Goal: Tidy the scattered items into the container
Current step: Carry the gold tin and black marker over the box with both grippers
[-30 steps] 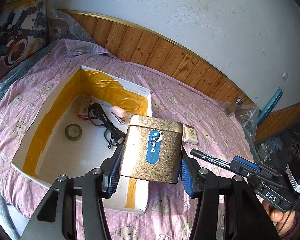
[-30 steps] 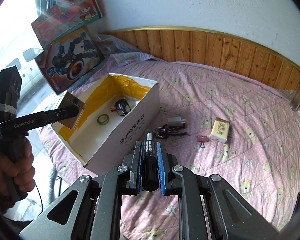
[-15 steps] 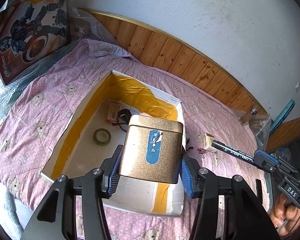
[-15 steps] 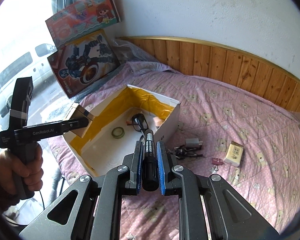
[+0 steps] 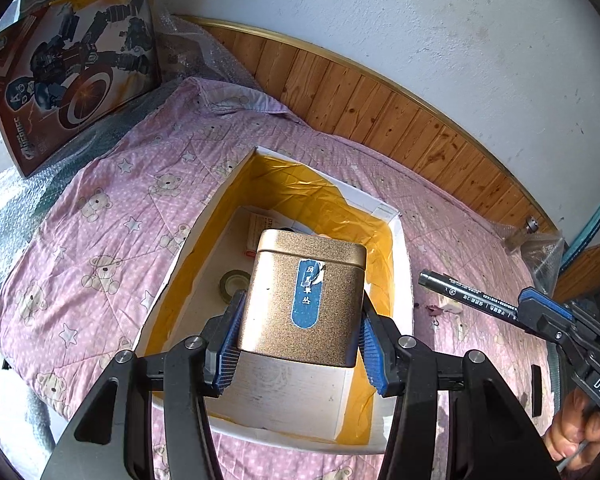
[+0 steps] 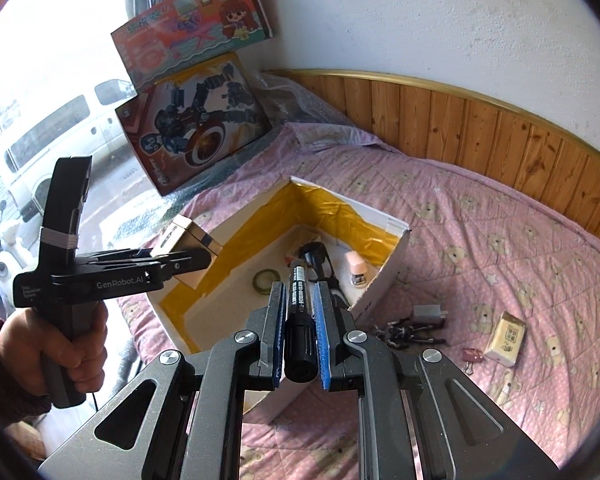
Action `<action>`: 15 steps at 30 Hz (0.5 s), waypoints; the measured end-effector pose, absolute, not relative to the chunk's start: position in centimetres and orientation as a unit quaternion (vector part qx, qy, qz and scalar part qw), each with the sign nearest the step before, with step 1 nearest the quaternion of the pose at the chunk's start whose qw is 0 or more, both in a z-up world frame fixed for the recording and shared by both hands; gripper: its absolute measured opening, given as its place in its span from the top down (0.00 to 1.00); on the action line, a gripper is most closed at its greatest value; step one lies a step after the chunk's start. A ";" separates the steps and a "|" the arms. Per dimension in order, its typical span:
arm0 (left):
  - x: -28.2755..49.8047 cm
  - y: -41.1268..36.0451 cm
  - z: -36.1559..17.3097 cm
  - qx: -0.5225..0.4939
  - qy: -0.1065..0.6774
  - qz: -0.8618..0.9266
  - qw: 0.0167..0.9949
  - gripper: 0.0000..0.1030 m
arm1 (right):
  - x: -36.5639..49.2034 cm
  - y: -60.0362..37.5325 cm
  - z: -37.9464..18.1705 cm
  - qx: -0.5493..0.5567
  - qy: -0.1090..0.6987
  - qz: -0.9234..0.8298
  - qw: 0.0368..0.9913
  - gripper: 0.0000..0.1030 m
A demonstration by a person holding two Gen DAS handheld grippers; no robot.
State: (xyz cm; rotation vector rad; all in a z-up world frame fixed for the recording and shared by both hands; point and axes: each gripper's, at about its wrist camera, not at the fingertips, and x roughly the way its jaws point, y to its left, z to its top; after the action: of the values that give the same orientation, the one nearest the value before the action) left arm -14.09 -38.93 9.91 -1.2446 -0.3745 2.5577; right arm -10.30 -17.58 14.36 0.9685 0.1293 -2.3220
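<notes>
Left claw [image 5: 300, 336]: level, held by a hand [image 6: 56, 344], pads pinching a gold tin [image 5: 304, 292] above the box [image 5: 400, 264].
Right claw [image 6: 300, 332]: tilted down toward the box, pads pressed on a black marker [image 6: 300, 304].
Box: white, yellow-lined, on the bed [image 6: 500, 248], below both claws.

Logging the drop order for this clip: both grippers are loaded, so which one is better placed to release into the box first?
Probably left. The left gripper holds the gold tin directly over the white box. The right gripper clamps the black marker nearer the box's corner.
</notes>
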 end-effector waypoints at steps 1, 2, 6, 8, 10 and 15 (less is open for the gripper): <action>-14.2 -38.9 9.8 -0.432 -0.127 0.883 0.135 0.49 | -10.6 -17.9 14.3 0.367 0.049 -0.876 0.309 0.87; -14.4 -38.9 9.7 -0.435 -0.123 0.882 0.133 0.49 | -10.8 -18.3 14.2 0.368 0.048 -0.875 0.312 0.87; -15.1 -38.8 8.8 -0.451 -0.116 0.875 0.129 0.49 | -11.9 -19.8 13.5 0.376 0.049 -0.869 0.319 0.87; -15.4 -38.8 8.4 -0.457 -0.112 0.873 0.126 0.49 | -12.5 -20.5 13.0 0.382 0.050 -0.865 0.321 0.87; -15.8 -38.9 7.9 -0.464 -0.110 0.870 0.124 0.49 | -13.0 -21.2 12.5 0.388 0.050 -0.861 0.324 0.87; -16.7 -38.8 6.9 -0.480 -0.106 0.862 0.122 0.49 | -14.1 -22.7 11.3 0.404 0.052 -0.853 0.326 0.87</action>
State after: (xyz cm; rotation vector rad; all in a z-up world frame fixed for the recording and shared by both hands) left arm -16.72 -38.83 6.88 -1.4020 -0.3081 2.5157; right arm -14.14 -22.66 11.31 1.0583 0.1356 -2.2352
